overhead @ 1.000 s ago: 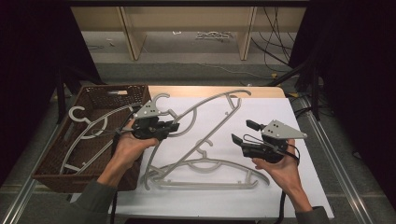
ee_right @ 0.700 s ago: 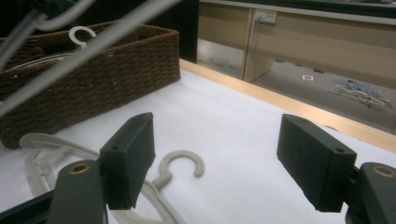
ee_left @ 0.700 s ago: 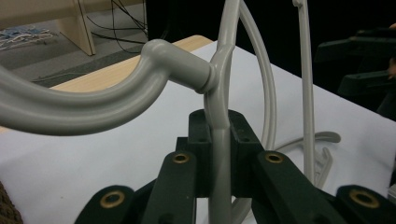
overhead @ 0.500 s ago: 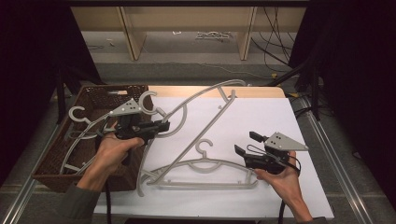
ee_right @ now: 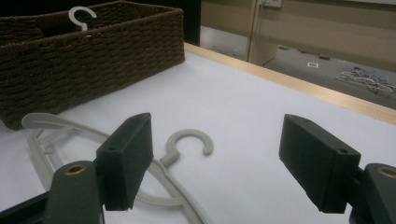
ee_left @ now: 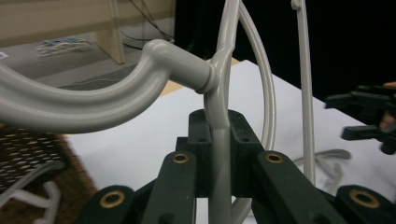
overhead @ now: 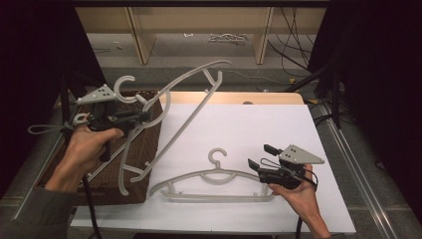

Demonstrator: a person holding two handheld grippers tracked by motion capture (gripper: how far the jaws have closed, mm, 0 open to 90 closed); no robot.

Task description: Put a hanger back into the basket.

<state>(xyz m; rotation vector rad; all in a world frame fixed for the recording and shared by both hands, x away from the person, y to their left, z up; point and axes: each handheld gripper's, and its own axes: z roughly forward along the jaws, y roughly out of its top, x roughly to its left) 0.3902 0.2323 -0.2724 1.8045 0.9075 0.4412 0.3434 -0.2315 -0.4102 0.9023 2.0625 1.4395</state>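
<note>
Your left gripper point(overhead: 142, 117) holds a grey plastic hanger point(overhead: 186, 107) in the air, jaws clamped on the hanger's neck just below its hook; the left gripper view shows the pads point(ee_left: 243, 154) pressing on the grey stem from both sides. The hanger hangs tilted, its hook end above the brown wicker basket point(overhead: 144, 164) at the left edge of the white table point(overhead: 278, 124), its far end reaching out above the table.

The basket already holds at least one grey hanger; a white hook point(ee_right: 80, 16) pokes above its rim in the right gripper view.

A second hanger point(overhead: 214, 184) lies flat on the table in front of you, hook pointing away, just left of your right gripper point(overhead: 256, 159). That gripper's jaws stand wide open with nothing between them, aimed towards this hanger's hook point(ee_right: 187, 144).

As a judgement: the job seems to be stowing hangers in the basket. One is stored, one is in transit and not yet lowered in, one remains to be picked up.
</note>
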